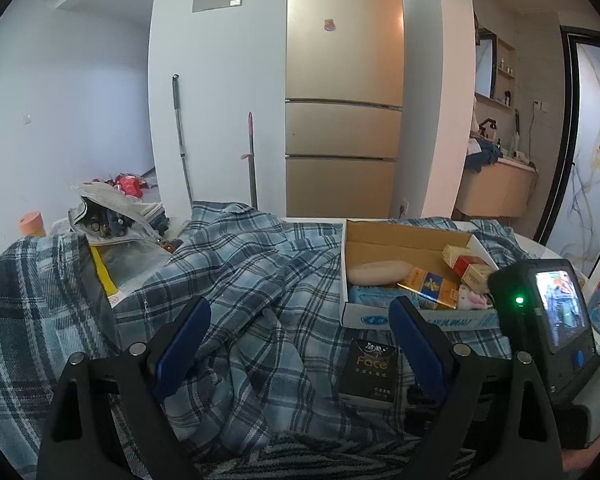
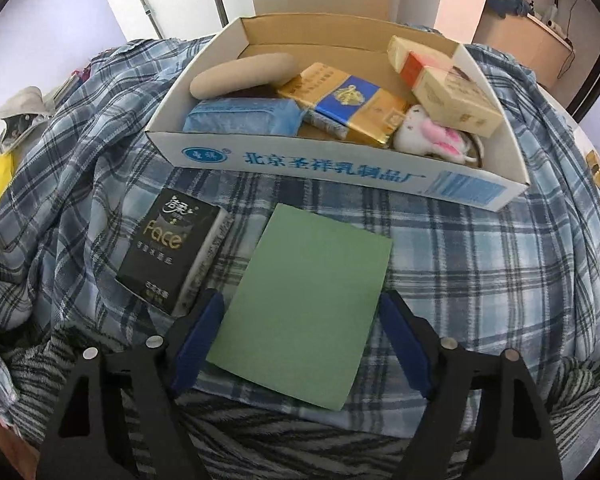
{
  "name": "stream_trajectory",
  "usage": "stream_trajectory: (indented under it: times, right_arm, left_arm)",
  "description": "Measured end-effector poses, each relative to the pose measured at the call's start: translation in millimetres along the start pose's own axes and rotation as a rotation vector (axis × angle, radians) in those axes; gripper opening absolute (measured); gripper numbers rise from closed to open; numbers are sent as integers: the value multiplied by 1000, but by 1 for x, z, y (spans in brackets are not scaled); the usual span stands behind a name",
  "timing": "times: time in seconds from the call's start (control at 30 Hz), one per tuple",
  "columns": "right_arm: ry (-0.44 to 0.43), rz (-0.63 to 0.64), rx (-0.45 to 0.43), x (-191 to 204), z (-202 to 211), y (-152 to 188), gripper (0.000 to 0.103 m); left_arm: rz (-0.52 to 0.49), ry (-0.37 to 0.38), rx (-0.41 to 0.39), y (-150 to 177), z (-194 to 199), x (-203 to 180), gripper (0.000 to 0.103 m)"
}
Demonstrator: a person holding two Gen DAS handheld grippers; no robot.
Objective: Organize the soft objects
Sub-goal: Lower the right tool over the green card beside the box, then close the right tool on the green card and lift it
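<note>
A flat green pad (image 2: 308,308) lies on the blue plaid cloth (image 2: 480,260). My right gripper (image 2: 300,298) points down over it, open, with one blue finger along each long edge of the pad. A black "Face" tissue pack (image 2: 168,252) rests just left of it. Behind stands an open cardboard box (image 2: 340,160) holding a beige soft roll (image 2: 244,74), a blue packet (image 2: 240,116), a gold-and-blue carton (image 2: 352,100), cream boxes (image 2: 448,88) and a white-pink plush toy (image 2: 428,136). My left gripper (image 1: 300,304) hovers open above rumpled cloth (image 1: 240,280), the tissue pack (image 1: 370,372) by its right finger.
The right gripper's body with its lit screen (image 1: 548,320) sits close on the right of the left one. A grey bag pile (image 1: 112,216) lies at the far left. A striped fabric (image 2: 260,420) lines the near edge. A fridge (image 1: 344,100) stands behind the box (image 1: 404,228).
</note>
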State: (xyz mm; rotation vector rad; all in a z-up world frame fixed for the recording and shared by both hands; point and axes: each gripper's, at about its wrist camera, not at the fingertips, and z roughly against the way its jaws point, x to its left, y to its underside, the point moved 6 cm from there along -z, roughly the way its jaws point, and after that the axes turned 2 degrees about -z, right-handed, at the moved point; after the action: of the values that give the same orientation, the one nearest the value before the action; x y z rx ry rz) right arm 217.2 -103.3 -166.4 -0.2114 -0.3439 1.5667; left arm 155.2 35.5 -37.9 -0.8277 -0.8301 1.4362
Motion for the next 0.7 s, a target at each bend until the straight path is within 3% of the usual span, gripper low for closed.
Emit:
stream_trajectory:
  times: [0.37,0.7]
  right_arm:
    - [55,102,28,-26,9,15,79]
    - [53,100,52,-44,18,36,79]
  left_arm:
    - [-16,6,5,0,0,-2,91]
    - [-17,5,10,1,0,-3,91]
